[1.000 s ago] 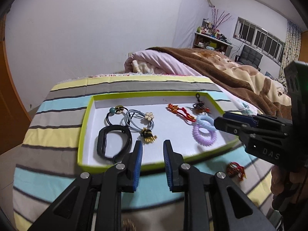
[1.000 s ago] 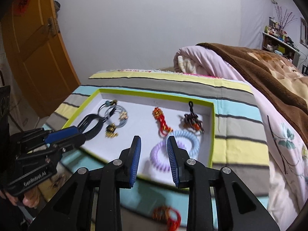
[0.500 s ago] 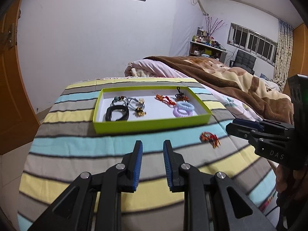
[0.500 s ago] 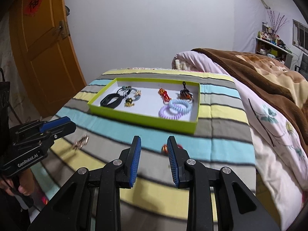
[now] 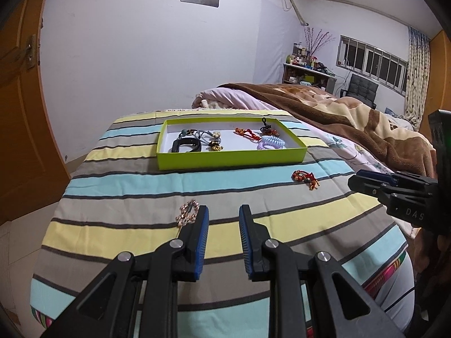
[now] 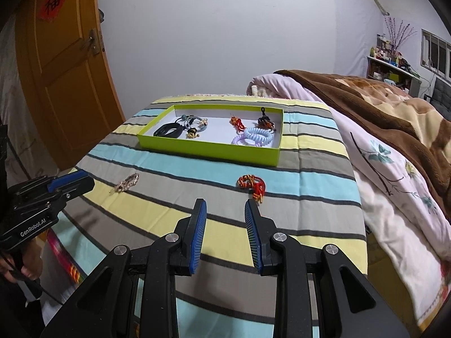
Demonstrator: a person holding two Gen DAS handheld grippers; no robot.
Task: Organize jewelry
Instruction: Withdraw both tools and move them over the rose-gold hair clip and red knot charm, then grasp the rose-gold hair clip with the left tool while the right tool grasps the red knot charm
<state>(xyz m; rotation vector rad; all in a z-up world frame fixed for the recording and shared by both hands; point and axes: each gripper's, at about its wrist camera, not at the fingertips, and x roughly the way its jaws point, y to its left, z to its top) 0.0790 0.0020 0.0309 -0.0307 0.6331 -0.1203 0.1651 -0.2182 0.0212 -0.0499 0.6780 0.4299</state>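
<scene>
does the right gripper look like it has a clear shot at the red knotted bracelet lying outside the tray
Probably yes. The red knotted bracelet lies alone on the striped cloth, just ahead of the right gripper, whose fingers are open and empty. The green tray sits farther back and nothing lies between.

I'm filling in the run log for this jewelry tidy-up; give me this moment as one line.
left hand-held gripper: open, empty | right hand-held gripper: open, empty | outside green tray: red bracelet, gold chain
</scene>
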